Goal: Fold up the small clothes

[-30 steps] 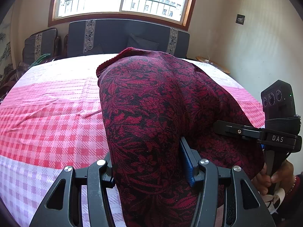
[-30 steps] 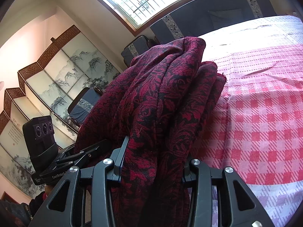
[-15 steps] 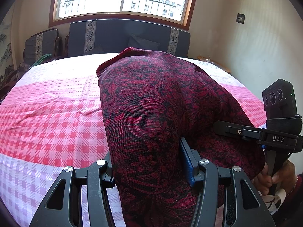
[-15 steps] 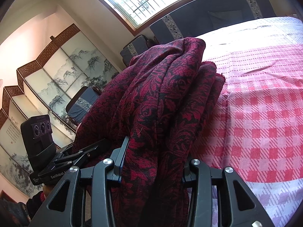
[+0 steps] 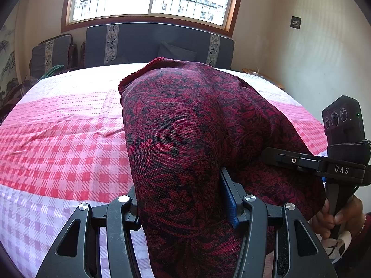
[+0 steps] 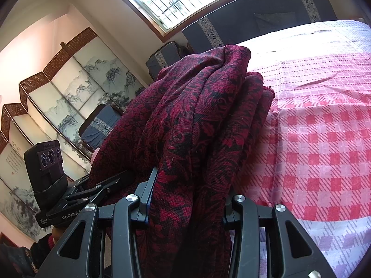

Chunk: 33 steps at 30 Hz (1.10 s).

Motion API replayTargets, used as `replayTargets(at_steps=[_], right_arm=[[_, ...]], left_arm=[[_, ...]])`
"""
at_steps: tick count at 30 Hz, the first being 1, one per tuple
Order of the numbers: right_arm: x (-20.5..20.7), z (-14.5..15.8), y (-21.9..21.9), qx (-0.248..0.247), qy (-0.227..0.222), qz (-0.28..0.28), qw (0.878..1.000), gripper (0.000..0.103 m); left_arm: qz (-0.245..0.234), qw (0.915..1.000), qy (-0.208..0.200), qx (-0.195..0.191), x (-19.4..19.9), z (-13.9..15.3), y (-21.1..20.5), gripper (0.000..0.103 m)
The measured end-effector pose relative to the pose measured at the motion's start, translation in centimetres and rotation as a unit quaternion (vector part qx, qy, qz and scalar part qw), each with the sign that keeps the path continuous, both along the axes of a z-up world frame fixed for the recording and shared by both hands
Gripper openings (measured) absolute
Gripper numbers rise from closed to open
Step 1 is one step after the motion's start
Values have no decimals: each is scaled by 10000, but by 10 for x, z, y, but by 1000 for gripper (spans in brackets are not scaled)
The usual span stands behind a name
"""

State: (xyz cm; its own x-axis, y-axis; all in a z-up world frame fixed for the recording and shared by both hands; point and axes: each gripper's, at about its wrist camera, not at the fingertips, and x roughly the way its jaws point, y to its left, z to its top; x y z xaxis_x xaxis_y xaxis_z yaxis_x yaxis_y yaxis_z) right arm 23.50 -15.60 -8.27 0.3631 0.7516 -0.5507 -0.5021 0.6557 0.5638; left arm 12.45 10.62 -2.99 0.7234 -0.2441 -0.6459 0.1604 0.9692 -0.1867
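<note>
A dark red cloth with a black floral pattern (image 5: 185, 134) is bunched up and held above the table between both grippers. My left gripper (image 5: 183, 199) is shut on one end of it; the cloth fills the gap between the fingers and drapes over them. My right gripper (image 6: 185, 199) is shut on the other end of the cloth (image 6: 199, 120), which hangs in thick folds. The right gripper also shows in the left wrist view (image 5: 324, 164), close on the right. The left gripper shows in the right wrist view (image 6: 76, 199), close on the left.
The table carries a pink, red and white checked cloth (image 5: 58, 153) (image 6: 324, 139). Dark sofas (image 5: 148, 44) stand behind it under a window. A painted folding screen (image 6: 69, 97) stands to the left. A person's hand (image 5: 334, 217) holds the right gripper.
Nothing has visibly changed; both grippers hold the cloth in the same place, with only a slight drift of the views.
</note>
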Motion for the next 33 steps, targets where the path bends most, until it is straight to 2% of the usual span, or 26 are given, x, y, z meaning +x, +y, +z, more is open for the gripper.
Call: replayTargets(at_steps=[18,23,33], right_arm=[[-2,-9,-5,-93,-13,-7,10000,39],[-3,-11,-7,-138,-38,-9,9999,39],[-2,-13,-11,-171,-77,-6,9998,40]], left_arm=[[61,10000,-41,-14,3,-5,-4,56],[126,9999,-81,-84,1,-11,-1,64],[150,9996,-226,11,-2,-21,-1,69]])
